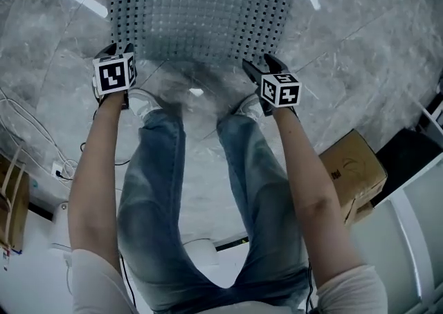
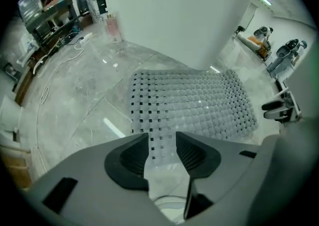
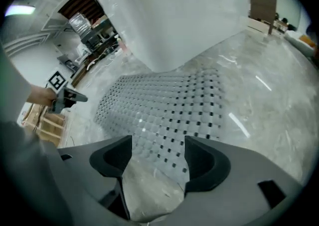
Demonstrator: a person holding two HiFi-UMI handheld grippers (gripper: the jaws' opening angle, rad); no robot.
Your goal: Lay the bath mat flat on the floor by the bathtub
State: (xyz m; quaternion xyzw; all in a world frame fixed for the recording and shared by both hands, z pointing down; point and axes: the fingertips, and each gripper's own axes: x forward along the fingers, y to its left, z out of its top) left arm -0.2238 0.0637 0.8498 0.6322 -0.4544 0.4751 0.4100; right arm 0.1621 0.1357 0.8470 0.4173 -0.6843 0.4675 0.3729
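The grey bath mat [image 1: 201, 12], a grid of square holes, lies spread on the marble floor in front of the person's feet. It also fills the middle of the left gripper view, mat [image 2: 194, 103], and the right gripper view, mat [image 3: 164, 105], just short of the white bathtub wall [image 2: 174, 16]. My left gripper [image 2: 163, 143] hovers at the mat's near left corner and is open. The mat's edge shows in its gap with the pads off it. My right gripper [image 3: 158, 148] is open at the near right corner, above the mat's edge and bare floor.
The person's jeans-clad legs [image 1: 159, 188] and shoes stand just behind the mat. A cardboard box [image 1: 353, 171] sits at the right. Cables [image 1: 28, 133] and a power strip [image 1: 62, 167] lie at the left. A pink bottle [image 2: 113, 28] stands by the tub's far corner.
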